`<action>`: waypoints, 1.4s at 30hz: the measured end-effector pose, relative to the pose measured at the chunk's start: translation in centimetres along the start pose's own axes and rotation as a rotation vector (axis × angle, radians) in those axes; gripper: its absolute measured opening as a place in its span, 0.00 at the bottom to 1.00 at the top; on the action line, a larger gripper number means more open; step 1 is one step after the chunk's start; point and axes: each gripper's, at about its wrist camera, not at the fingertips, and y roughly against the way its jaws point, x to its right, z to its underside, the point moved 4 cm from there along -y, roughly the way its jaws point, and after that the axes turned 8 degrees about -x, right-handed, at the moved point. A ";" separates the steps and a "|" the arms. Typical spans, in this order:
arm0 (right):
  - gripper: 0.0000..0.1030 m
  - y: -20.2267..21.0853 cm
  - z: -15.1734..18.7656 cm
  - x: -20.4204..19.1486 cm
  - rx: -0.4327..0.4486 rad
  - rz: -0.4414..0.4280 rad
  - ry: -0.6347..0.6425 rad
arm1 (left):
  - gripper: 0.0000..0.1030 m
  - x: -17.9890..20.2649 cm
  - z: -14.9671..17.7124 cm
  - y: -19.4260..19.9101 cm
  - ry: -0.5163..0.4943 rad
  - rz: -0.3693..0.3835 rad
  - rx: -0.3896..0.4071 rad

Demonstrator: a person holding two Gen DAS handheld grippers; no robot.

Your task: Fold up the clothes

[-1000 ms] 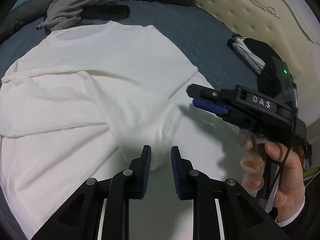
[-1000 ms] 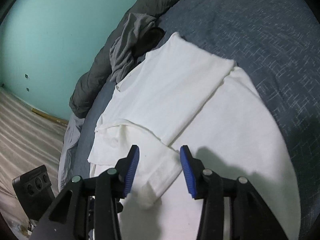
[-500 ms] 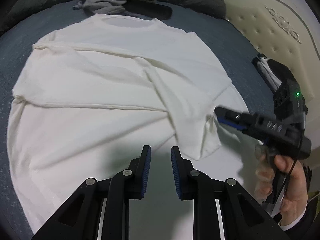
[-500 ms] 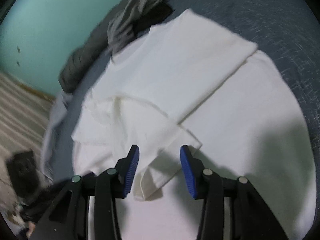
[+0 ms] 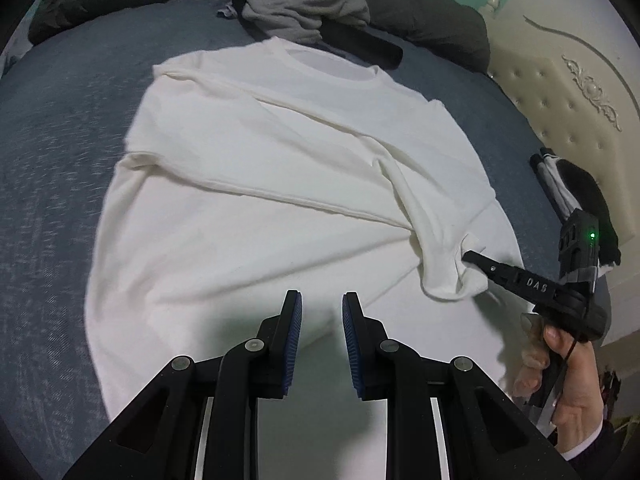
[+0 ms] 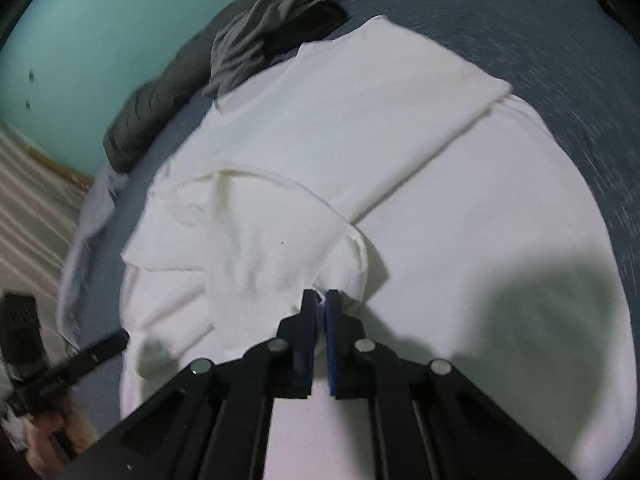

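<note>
**Right gripper just pinched the sleeve cuff**

Since a second ago the right gripper [image 6: 322,300] has gone from jaws wide apart over the shirt to clamped together on the cuff end of the folded-in sleeve [image 5: 448,272]. You can see it from the left wrist camera too: the sleeve end is bunched up around the tip of the right gripper [image 5: 474,259], with the person's hand [image 5: 560,380] wrapped round the handle. That camera has also swung, so the shirt now sits more centred in its picture than before.

Left gripper [image 5: 321,304] hangs over the lower part of the shirt with its jaws a little apart, nothing between them, not touching the fabric as far as I can tell.

The white t-shirt [image 5: 280,168] is lying spread out on the blue-grey bed cover [image 5: 52,128], collar pointing away towards the far edge. Both sleeves are folded inward across the chest, so there are long fold lines running across the body. Fabric is mostly flat, with some wrinkles radiating toward the pinched cuff.

Beyond the collar there's a crumpled grey garment [image 5: 304,12] against a dark rolled quilt [image 5: 432,28]. A black-and-white garment [image 5: 576,188] sits near the padded headboard [image 5: 560,92].

No containers anywhere in either view.
</note>
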 end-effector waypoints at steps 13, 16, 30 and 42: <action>0.03 6.6 2.9 1.7 0.184 -0.043 -0.108 | 0.22 -5.3 2.4 4.7 0.072 -0.032 0.048; 0.06 5.8 3.1 3.5 0.164 -0.007 -0.169 | 0.22 -6.7 2.3 5.0 0.094 -0.046 0.050; 0.53 4.4 1.5 1.6 0.104 -0.027 -0.123 | 0.22 -5.9 1.6 3.1 0.086 -0.032 0.042; 0.07 3.8 1.1 2.9 0.146 0.035 -0.158 | 0.22 -4.1 1.6 3.0 0.065 0.010 0.054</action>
